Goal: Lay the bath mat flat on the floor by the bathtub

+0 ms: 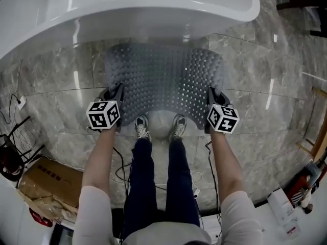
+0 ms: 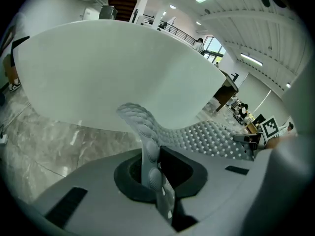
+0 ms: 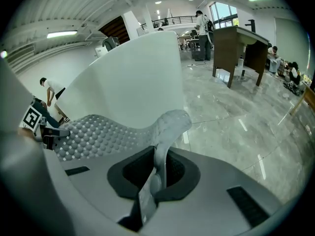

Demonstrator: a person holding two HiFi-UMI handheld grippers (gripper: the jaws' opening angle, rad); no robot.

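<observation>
My left hand-held gripper point(image 1: 116, 95) and right hand-held gripper point(image 1: 210, 99) are clamped on the near corners of the bath mat point(image 1: 163, 78), which looks limp and light, so corner holds seem right.

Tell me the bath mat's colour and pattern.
Grey bath mat, covered in rows of small bumps; head view shows it best.

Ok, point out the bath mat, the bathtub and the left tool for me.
bath mat point(image 1: 163, 80), head view, middle of its studded surface.
bathtub point(image 1: 127, 13), head view, white rim.
left tool point(image 2: 151, 168), left gripper view, between its jaws.
</observation>
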